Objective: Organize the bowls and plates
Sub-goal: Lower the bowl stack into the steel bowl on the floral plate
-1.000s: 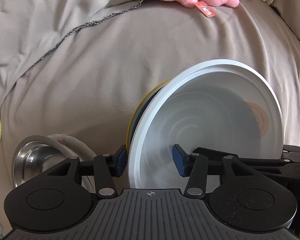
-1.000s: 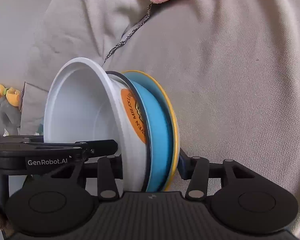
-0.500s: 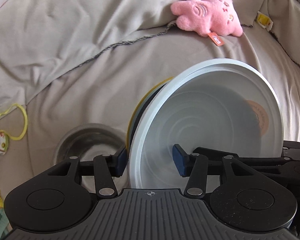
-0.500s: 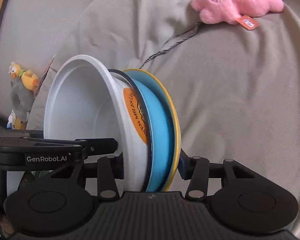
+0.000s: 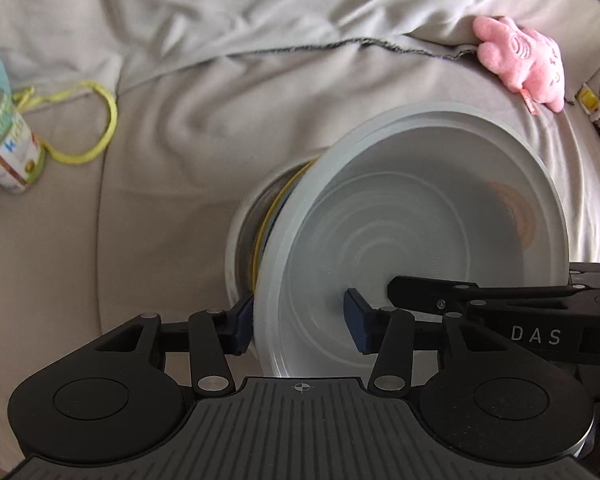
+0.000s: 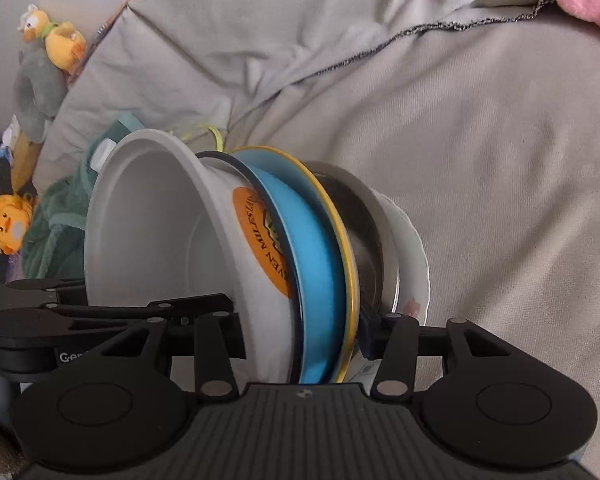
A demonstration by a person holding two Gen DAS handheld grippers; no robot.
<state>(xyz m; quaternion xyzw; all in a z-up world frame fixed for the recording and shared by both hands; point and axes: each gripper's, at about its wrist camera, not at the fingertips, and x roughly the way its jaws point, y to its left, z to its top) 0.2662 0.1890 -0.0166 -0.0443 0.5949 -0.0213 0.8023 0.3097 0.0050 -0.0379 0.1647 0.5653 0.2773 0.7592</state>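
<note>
left gripper (image 5: 298,320): we've got its jaws clamped on the stacked white bowl (image 5: 420,248) and blue plate (image 6: 320,272); they just tightened a bit
right gripper (image 6: 302,334): jaws squeezing that same stack from the opposite rim
stack: held on edge over the steel bowl (image 6: 364,240) and floral plate (image 6: 414,264) on the grey bedsheet (image 6: 480,160)
extras: pink plush (image 5: 520,60) up top

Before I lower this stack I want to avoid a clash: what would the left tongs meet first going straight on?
Probably the steel bowl on the white floral plate, right behind the held white bowl and blue plate; depth is unclear.
</note>
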